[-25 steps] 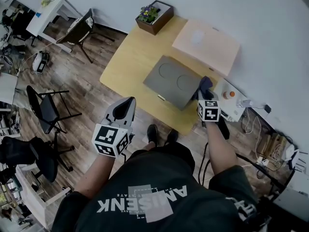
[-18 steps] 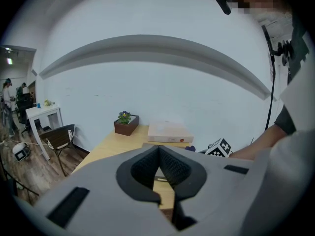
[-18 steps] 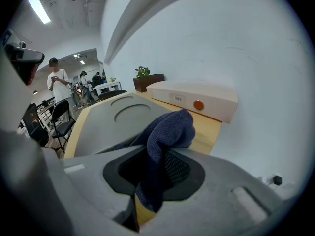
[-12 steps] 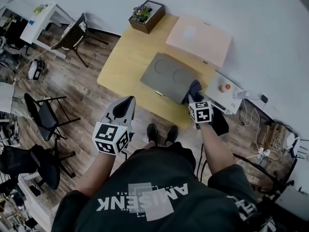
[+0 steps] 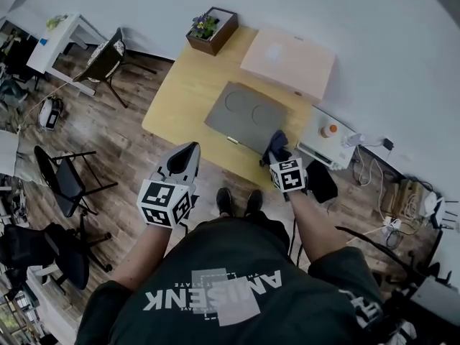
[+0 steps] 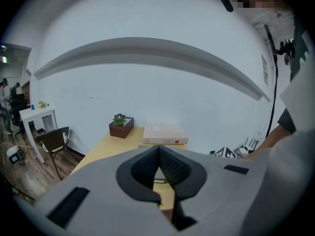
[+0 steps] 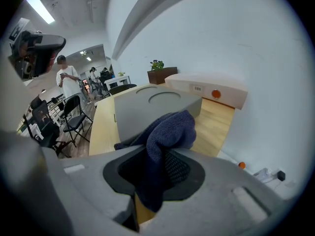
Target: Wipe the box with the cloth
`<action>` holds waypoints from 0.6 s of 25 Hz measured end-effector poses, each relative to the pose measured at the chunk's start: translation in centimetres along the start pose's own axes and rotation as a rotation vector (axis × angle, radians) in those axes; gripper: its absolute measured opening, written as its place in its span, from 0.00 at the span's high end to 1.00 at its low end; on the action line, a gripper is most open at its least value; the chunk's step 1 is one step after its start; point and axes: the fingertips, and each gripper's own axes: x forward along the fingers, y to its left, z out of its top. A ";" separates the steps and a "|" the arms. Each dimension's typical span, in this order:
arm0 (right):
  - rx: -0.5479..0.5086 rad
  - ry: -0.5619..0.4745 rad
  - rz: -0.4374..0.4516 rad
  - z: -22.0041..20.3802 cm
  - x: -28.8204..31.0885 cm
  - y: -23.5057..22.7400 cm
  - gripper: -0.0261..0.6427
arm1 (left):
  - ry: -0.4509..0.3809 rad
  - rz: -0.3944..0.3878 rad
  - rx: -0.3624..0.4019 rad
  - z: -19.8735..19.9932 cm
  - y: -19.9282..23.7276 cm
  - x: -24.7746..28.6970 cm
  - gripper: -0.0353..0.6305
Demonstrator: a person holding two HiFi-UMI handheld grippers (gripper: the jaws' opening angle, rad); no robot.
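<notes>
1. We find the right tool [image 7: 157, 168] clamped on the dark blue cloth [image 7: 166, 131], which bunches out above its jaws.
2. The cloth sits at the lower-right corner of the grey box [image 5: 248, 117], near the centre of the head view. The box lies flat on the wooden desk [image 5: 183, 95].
3. The left tool [image 6: 158, 167] has its jaws closed together with nothing between them. It is at lower left, off the desk.

Wooden table [image 5: 183, 92]: grey box [image 5: 248, 117], pale box [image 5: 287, 62], planter [image 5: 210, 29]
</notes>
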 end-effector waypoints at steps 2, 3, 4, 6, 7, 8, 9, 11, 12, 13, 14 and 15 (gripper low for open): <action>-0.009 0.005 0.013 -0.3 -0.2 0.8 0.84 | 0.000 -0.004 0.003 0.0 -0.1 0.0 0.94; -0.012 0.007 0.021 -0.5 -0.3 1.2 0.84 | 0.001 -0.006 0.004 -0.1 -0.2 0.0 0.94; -0.015 0.009 0.030 -0.7 -0.4 1.6 0.84 | 0.003 -0.008 0.005 -0.2 -0.2 0.0 0.94; -0.020 0.013 0.047 -1.1 -0.6 2.3 0.84 | 0.007 -0.013 0.008 -0.4 -0.5 0.1 0.94; -0.023 0.014 0.055 -1.3 -0.7 2.6 0.84 | 0.009 -0.015 0.010 -0.4 -0.6 0.1 0.94; -0.024 0.015 0.062 -1.5 -0.8 2.8 0.84 | 0.010 -0.018 0.014 -0.3 -0.8 0.2 0.94; -0.024 0.016 0.069 -1.5 -0.8 2.9 0.84 | 0.011 -0.021 0.018 -0.2 -1.0 0.3 0.94; -0.027 0.020 0.085 -1.7 -1.0 3.2 0.84 | 0.013 -0.025 0.028 -0.1 -1.2 0.5 0.94; -0.032 0.021 0.093 -1.8 -1.1 3.4 0.84 | 0.015 -0.025 0.033 -0.1 -1.3 0.6 0.94; -0.039 0.021 0.099 -1.9 -1.3 3.5 0.84 | 0.015 -0.024 0.039 0.0 -1.4 0.6 0.94; -0.045 0.017 0.102 -1.9 -1.5 3.6 0.84 | 0.015 -0.023 0.045 0.1 -1.4 0.7 0.94; -0.049 0.009 0.103 -1.8 -1.8 3.6 0.84 | 0.015 -0.021 0.050 0.3 -1.3 0.8 0.94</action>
